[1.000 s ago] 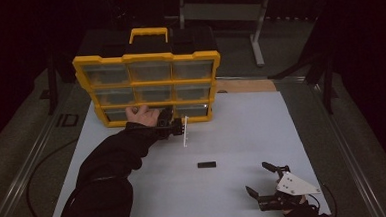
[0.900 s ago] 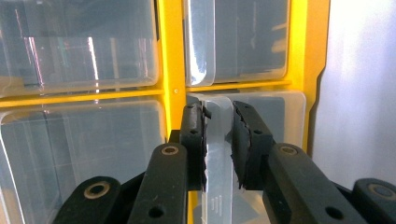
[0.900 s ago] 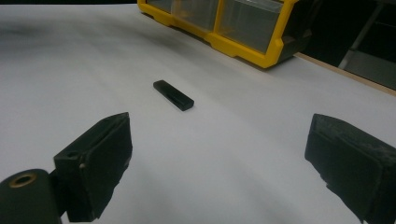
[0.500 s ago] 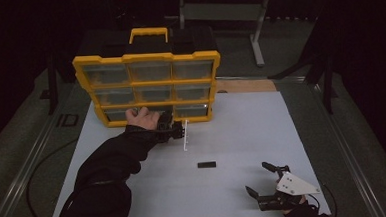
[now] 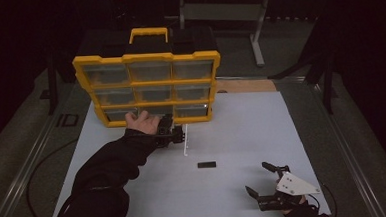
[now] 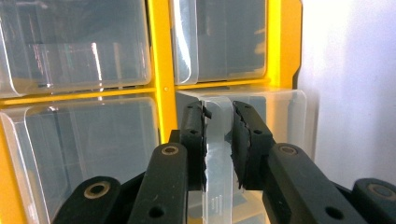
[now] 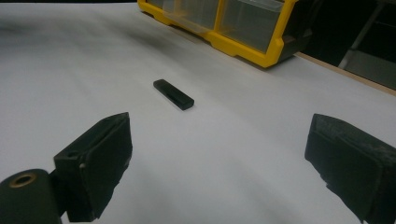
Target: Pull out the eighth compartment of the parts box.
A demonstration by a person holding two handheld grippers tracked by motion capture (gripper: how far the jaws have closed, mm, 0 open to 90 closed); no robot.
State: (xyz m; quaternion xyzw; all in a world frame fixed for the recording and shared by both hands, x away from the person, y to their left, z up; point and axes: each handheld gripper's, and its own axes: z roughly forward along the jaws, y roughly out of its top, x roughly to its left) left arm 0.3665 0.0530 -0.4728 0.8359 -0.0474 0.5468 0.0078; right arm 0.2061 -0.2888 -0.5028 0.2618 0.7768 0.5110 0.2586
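Yellow-framed plastic is dominating the scene: the parts organizer [image 5: 148, 86] is standing at the far edge of the white surface [image 5: 242, 136], exactly where it was a second ago, with its nine clear bins in three rows. In the high view none of them is showing any contents, though the light is dim; in the left gripper view the nearby bins are looking bare too.

Compared with the earlier frames, very little is differing. The left claw [image 5: 178, 135] is sitting at the bottom row just as before, and the clear drawer [image 6: 243, 112] it is gripping is jutting slightly out of the frame. Its pads are pinching the drawer's transparent front lip [image 6: 218, 140] from both sides, with no visible gap.

At the near right corner, the right claw [image 5: 263, 181] is resting in the same spot as a second ago, spread wide with nothing between the pads.

Smallest of all, a black stick-shaped object [image 5: 206, 164] is lying flat on the surface between the two claws, well apart from both and unmoved.
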